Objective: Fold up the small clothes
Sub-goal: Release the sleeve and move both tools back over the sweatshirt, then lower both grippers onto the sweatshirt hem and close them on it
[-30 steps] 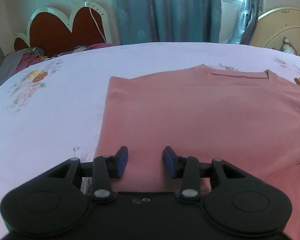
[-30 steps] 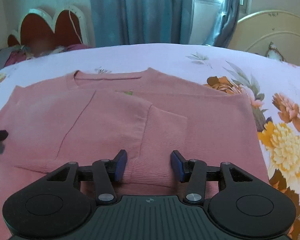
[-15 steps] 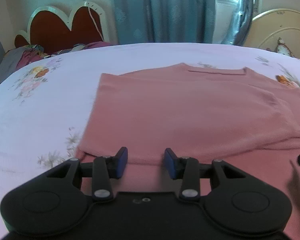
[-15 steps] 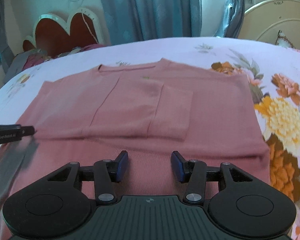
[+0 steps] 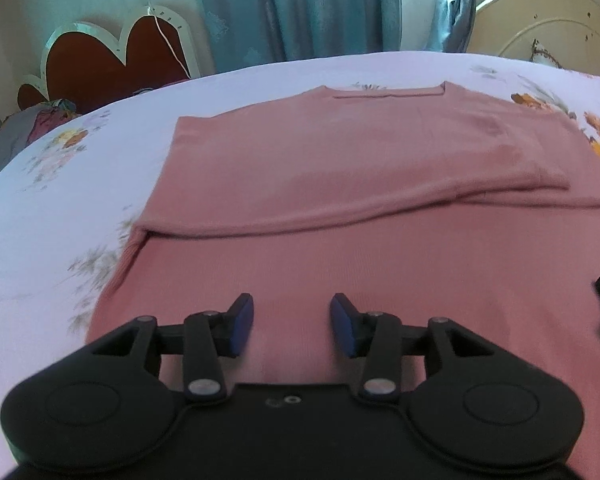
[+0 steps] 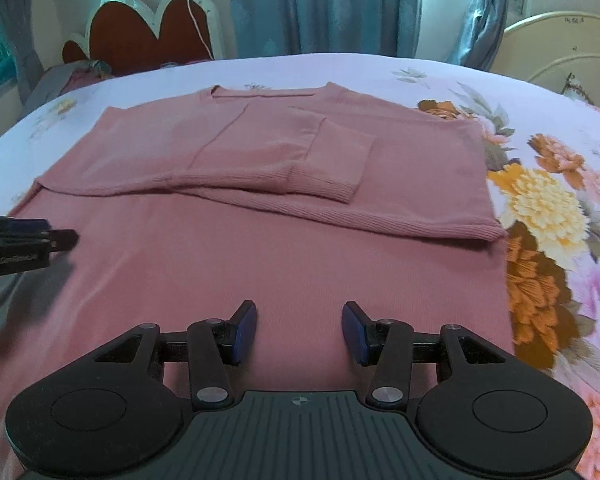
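Nearest us, the left gripper (image 5: 291,326) hovers over the lower part of the pink sweater (image 5: 340,208), jaws parted and just widened a touch, nothing between the blue pads (image 5: 242,324). The right gripper (image 6: 299,332) hangs over the same near stretch of knit, jaws spread, nothing pinched. Beyond them, the sweater lies flat on the floral bedsheet (image 6: 540,200), both sleeves folded in across the chest, one ribbed cuff (image 6: 332,188) lying over the middle. Its neckline (image 6: 266,94) sits at the far end. Farther back, a red heart-shaped headboard (image 5: 112,64) stands at far left and blue curtains (image 5: 300,8) hang behind.
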Demonstrator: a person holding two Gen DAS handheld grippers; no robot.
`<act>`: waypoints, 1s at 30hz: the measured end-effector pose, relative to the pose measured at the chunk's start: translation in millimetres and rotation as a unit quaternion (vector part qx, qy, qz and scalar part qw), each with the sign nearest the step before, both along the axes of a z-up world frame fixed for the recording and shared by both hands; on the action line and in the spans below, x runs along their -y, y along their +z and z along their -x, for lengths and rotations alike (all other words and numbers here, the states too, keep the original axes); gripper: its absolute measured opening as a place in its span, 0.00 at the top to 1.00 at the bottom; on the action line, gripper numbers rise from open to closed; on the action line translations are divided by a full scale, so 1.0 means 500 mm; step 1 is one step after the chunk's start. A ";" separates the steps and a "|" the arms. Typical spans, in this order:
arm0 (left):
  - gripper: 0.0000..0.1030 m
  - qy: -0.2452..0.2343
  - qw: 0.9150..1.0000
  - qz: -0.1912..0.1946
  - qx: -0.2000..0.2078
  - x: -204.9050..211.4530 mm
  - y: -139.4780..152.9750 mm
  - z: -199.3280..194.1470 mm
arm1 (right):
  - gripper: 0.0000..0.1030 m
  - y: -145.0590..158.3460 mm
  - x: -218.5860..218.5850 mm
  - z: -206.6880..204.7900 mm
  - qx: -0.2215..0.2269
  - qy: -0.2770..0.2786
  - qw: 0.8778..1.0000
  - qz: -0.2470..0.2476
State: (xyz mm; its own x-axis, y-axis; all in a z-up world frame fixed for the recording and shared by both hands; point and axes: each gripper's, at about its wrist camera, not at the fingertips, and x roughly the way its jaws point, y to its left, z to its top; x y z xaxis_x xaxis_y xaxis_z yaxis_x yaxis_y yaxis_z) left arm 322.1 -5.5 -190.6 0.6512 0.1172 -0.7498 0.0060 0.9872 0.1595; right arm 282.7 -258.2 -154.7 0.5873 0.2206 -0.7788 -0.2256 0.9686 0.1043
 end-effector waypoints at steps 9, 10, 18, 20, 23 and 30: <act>0.53 0.004 1.000 -0.008 -0.006 -0.053 0.010 0.090 | 0.54 0.024 0.038 0.084 -0.002 -0.030 0.999 -0.018; 0.53 0.002 1.000 -0.006 -0.008 -0.057 0.014 0.102 | 0.54 0.030 0.039 0.095 -0.004 -0.033 0.999 -0.026; 0.53 -0.030 0.999 0.007 -0.010 -0.079 0.011 0.216 | 0.54 0.022 -0.021 0.223 -0.016 -0.001 0.999 0.036; 0.53 -0.028 1.000 0.009 -0.003 -0.090 0.011 0.239 | 0.54 0.022 -0.024 0.244 -0.012 -0.010 0.999 0.046; 0.53 -0.016 1.000 0.020 0.000 -0.112 0.027 0.270 | 0.54 0.039 -0.018 0.276 -0.010 -0.028 0.999 0.041; 0.34 0.013 1.000 0.011 0.022 -0.176 0.057 0.346 | 0.54 0.055 0.023 0.350 -0.006 -0.077 0.995 0.061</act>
State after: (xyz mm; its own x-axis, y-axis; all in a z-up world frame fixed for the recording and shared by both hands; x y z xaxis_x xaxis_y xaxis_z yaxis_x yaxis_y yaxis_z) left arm 149.0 82.3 -162.1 0.6804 0.1177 -0.7234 -0.0259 0.9903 0.1367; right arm 107.5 -269.7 -127.2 0.5974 0.0319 -0.8013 -0.0738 0.9972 -0.0153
